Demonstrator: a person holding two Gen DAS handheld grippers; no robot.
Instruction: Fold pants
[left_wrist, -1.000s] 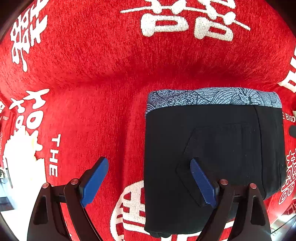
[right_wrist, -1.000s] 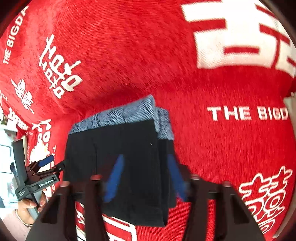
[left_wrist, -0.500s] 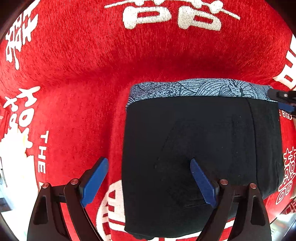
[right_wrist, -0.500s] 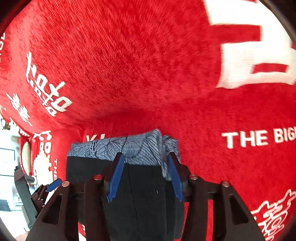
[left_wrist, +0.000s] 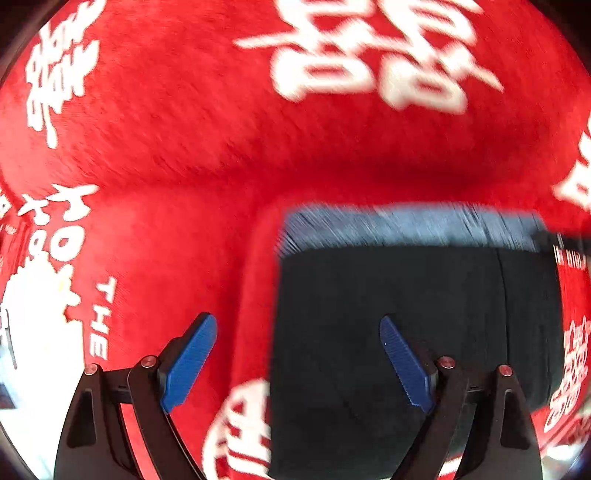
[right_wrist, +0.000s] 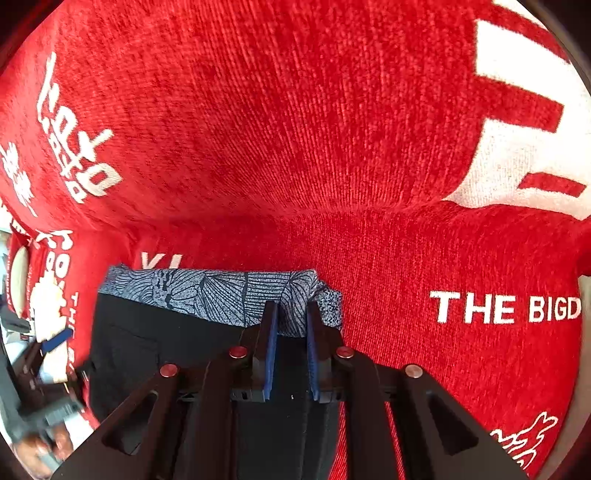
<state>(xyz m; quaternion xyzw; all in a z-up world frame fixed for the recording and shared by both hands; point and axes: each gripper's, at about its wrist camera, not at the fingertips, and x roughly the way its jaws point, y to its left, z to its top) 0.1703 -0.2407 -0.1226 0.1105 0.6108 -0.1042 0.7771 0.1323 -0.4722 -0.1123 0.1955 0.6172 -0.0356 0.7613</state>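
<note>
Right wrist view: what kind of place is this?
Probably a home, on a sofa or bed: the folded black pants lie on a plush red throw with white Chinese characters and "THE BIGD" lettering, which rises behind like a cushioned back. The right hand-held gripper pinches their patterned waistband.

Your left black two-finger gripper (left_wrist: 297, 363) is showing ribbed blue pads (left_wrist: 189, 363) and red screws. Your right black two-finger gripper (right_wrist: 290, 350) is wearing matching blue pads (right_wrist: 270, 354).
</note>
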